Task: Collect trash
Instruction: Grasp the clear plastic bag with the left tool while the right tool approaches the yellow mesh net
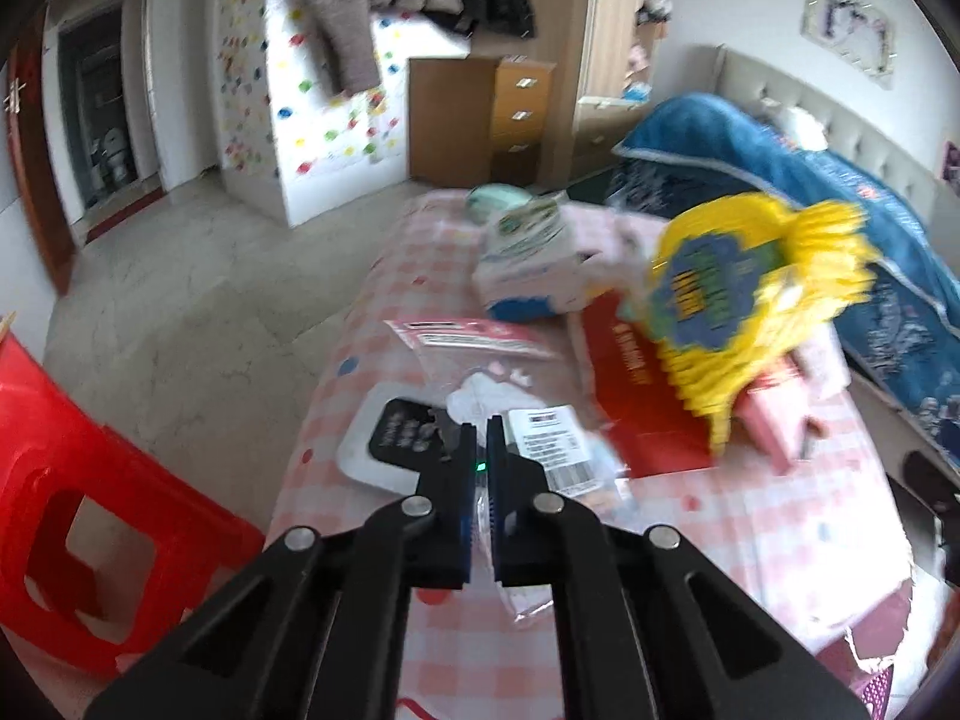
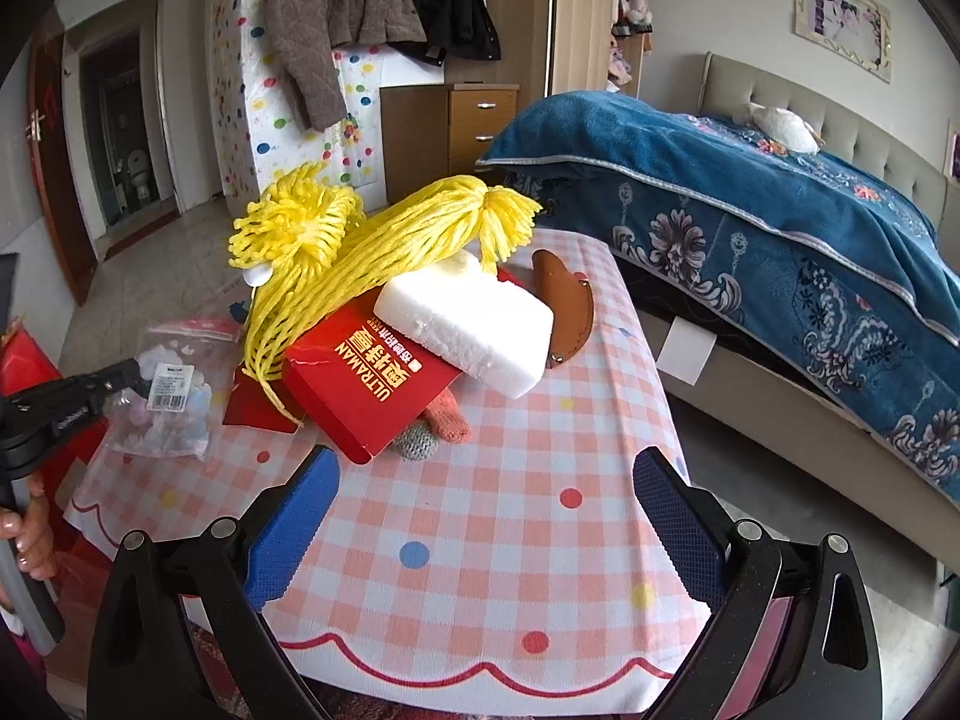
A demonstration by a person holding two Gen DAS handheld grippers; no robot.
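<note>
A small table with a pink checked cloth [image 2: 480,540] carries a heap of trash. My left gripper [image 1: 481,438] is shut on a clear plastic bag with a barcode label [image 1: 552,450], which also shows in the right wrist view [image 2: 168,396]. A yellow net bag [image 2: 336,258] lies over a red Ultraman box [image 2: 366,384], with a white foam block [image 2: 468,324] on top. The net bag [image 1: 738,300] and red box [image 1: 636,396] also show in the left wrist view. My right gripper [image 2: 486,528] is open and empty above the table's near edge.
A brown leather sheath [image 2: 567,312] and knitted orange and grey pieces [image 2: 438,426] lie by the box. A white tissue pack [image 1: 528,264] and black-and-white packet [image 1: 390,438] lie on the table. A red stool [image 1: 72,510] stands left, a bed with blue blanket [image 2: 780,222] right.
</note>
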